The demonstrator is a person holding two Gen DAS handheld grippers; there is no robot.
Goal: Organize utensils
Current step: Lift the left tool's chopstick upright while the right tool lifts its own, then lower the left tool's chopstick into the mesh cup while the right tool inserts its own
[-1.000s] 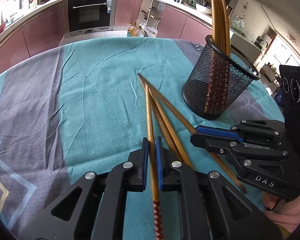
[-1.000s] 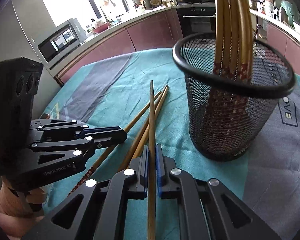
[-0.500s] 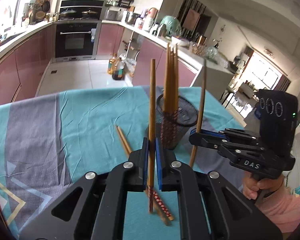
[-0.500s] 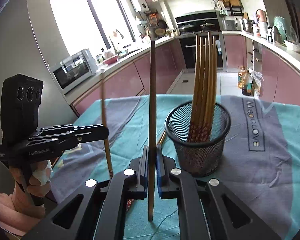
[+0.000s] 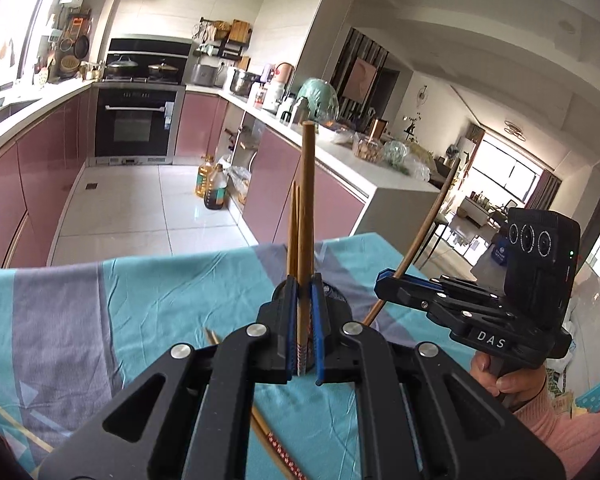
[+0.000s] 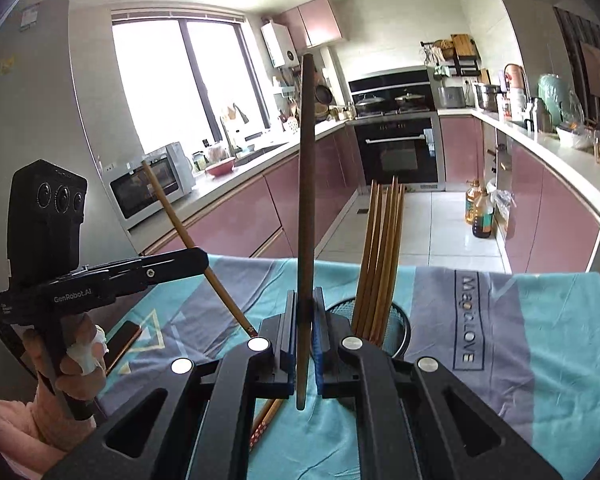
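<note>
Chopsticks are what both grippers carry: the left gripper pinches one chopstick between its blue pads, the stick standing nearly upright with its red-and-white patterned end just below the pads and its plain end high against the kitchen behind. The right gripper is likewise pressed tight on a second chopstick, also close to vertical, its lower end hanging just past the pads above the cloth. In each wrist view the other gripper shows at the side with its stick slanting upward. A black mesh holder stands on the bench just beyond the right gripper, partly hidden behind it, with a bundle of chopsticks rising out of it. Two more loose chopsticks lie on the teal and grey tablecloth below the left gripper, one showing a patterned red end.
</note>
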